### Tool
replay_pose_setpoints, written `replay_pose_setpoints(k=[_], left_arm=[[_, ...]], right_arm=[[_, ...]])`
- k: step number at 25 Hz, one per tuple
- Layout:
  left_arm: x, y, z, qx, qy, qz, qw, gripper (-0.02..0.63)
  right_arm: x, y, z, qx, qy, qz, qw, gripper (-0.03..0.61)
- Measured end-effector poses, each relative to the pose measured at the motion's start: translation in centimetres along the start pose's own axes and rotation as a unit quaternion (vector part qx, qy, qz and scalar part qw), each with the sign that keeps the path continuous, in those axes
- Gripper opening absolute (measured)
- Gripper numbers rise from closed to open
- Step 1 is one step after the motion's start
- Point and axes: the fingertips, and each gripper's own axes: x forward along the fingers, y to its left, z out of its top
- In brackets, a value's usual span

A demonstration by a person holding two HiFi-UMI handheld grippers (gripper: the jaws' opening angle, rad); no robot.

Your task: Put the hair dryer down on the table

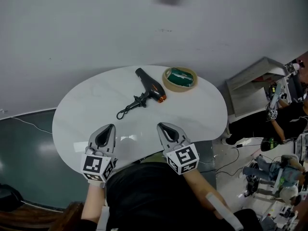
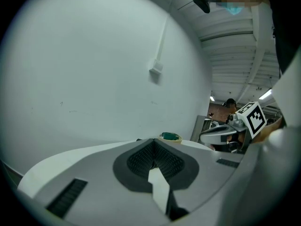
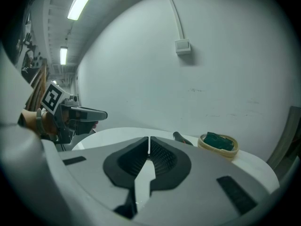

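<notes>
Two claws, left (image 1: 111,126) & right (image 1: 160,125), both pressed together w/ nothing between, hover over the near tabletop (image 1: 72,124) edge. Beyond them the hair dryer (image 1: 150,88) lies flat mid-tabletop, cord bundled, so the task looks done. Farther back, a tan dish (image 1: 179,79) holds something green, hard to ID.

surface: white oval table (image 1: 197,114) | on it: black hair dryer (image 1: 150,87), round tan bowl (image 1: 178,89) just beside

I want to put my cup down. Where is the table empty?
The table is bare on its left side and at its right end past the basket. Free too: between the hair dryer and left gripper, right gripper. Crowded: far middle.
</notes>
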Motion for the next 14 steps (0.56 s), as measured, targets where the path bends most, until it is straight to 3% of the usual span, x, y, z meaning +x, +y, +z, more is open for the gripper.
replay_pose_setpoints(k=[5, 14], left_arm=[[-0.4, -0.4, -0.2, 0.017, -0.001, -0.004, 0.9998, 0.009], [-0.2, -0.8, -0.7, 0.007, -0.003, -0.002, 1.0000, 0.009]], right_arm=[[0.0, 0.4, -0.5, -0.003, 0.004, -0.001, 1.000, 0.023], [-0.4, -0.2, -1.5, -0.007, 0.014, -0.010, 1.000, 0.023]])
